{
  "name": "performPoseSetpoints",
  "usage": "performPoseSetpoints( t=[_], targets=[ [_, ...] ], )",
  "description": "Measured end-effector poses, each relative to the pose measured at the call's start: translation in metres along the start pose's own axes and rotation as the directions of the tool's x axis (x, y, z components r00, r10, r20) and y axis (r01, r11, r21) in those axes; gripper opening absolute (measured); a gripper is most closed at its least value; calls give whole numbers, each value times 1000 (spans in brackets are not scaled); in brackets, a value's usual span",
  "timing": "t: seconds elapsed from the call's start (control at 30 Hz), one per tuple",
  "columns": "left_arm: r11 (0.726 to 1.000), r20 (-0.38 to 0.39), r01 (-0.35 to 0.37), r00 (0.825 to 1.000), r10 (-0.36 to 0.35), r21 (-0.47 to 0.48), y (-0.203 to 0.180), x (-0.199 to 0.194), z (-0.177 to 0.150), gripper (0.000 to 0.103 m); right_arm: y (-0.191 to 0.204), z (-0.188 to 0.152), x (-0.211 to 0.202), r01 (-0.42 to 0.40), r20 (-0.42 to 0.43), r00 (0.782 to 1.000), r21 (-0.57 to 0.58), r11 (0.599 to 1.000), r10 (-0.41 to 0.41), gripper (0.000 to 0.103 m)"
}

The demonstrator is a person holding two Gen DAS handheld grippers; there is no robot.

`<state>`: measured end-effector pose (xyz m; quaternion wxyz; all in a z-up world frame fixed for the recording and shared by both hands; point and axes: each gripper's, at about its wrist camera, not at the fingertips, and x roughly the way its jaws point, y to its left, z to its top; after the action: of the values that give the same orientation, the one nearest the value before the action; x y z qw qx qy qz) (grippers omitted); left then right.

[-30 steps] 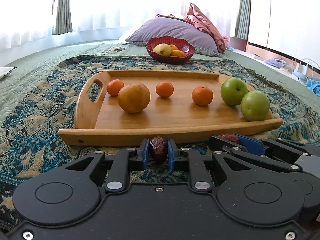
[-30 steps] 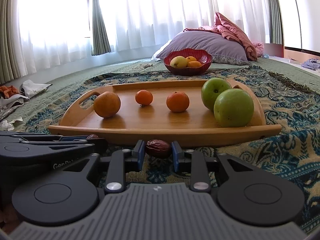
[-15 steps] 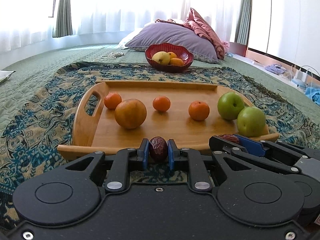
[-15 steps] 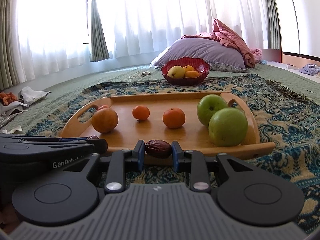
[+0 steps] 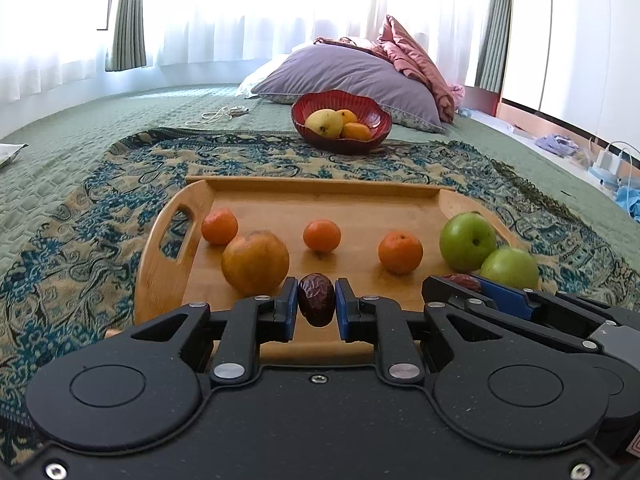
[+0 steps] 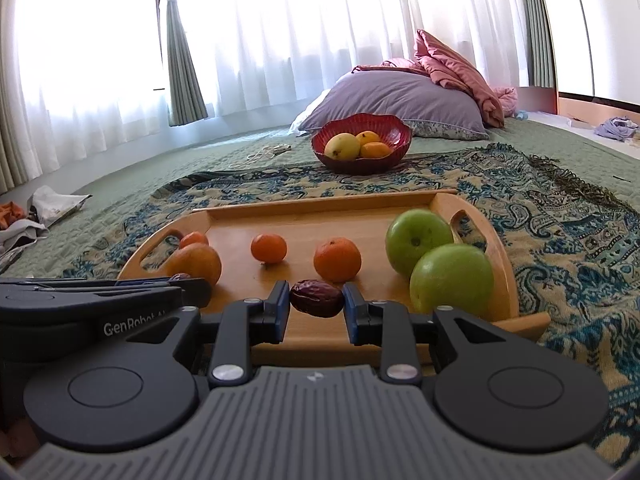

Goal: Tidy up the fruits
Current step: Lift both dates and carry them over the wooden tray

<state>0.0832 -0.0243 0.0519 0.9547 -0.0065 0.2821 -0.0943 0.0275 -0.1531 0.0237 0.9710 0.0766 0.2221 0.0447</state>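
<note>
My left gripper [image 5: 316, 300] is shut on a dark brown date [image 5: 316, 298], held upright above the near edge of a wooden tray [image 5: 320, 200]. My right gripper [image 6: 316, 300] is shut on a second date [image 6: 317, 298], held sideways over the tray's near rim [image 6: 516, 280]. On the tray lie a large orange [image 5: 255, 262], three small tangerines [image 5: 400, 252] and two green apples [image 5: 467, 241]. The right gripper shows at the right of the left wrist view [image 5: 468, 282], its date partly hidden.
A red bowl [image 5: 376, 120] with a yellow pear and oranges stands beyond the tray on a patterned blue rug [image 5: 80, 220]. Pillows [image 5: 348, 76] lie behind it. Papers [image 6: 52, 208] lie at the left, cables and clothes [image 5: 608, 160] at the right.
Both grippers have risen and moved forward with their dates, from in front of the tray's near rim to above it. The fruits on the tray have not moved.
</note>
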Motion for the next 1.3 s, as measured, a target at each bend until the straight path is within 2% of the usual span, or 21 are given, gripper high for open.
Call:
performPoseSetpoints(
  t=[0.17, 0.4, 0.5, 0.6, 0.73, 0.93, 1.3],
  targets=[
    [1000, 9, 14, 1000, -14, 1, 0, 9, 23, 19, -1, 16, 8, 8, 5, 1000, 9, 1000, -8, 33],
    [1000, 17, 14, 1000, -14, -9, 10, 33, 70, 19, -7, 56, 30, 0, 3, 1000, 36, 999, 0, 33],
    [1000, -19, 14, 1000, -14, -26, 17, 54, 87, 19, -10, 73, 44, 3, -18, 1000, 25, 1000, -3, 33],
    [998, -87, 26, 996, -32, -63, 26, 81, 101, 18, -13, 87, 63, 10, -66, 998, 7, 1000, -9, 33],
    [995, -148, 7, 989, -22, -100, 33, 109, 106, 18, -23, 100, 95, 14, -167, 986, 36, 999, -8, 33],
    [997, -189, -38, 982, 26, -61, 35, 136, 102, 19, -32, 100, 127, 43, -255, 967, 54, 998, -28, 33],
    [997, -223, -72, 973, 64, -30, 40, 157, 88, 19, -25, 90, 154, 70, -319, 945, -8, 998, -69, 33]
  ],
)
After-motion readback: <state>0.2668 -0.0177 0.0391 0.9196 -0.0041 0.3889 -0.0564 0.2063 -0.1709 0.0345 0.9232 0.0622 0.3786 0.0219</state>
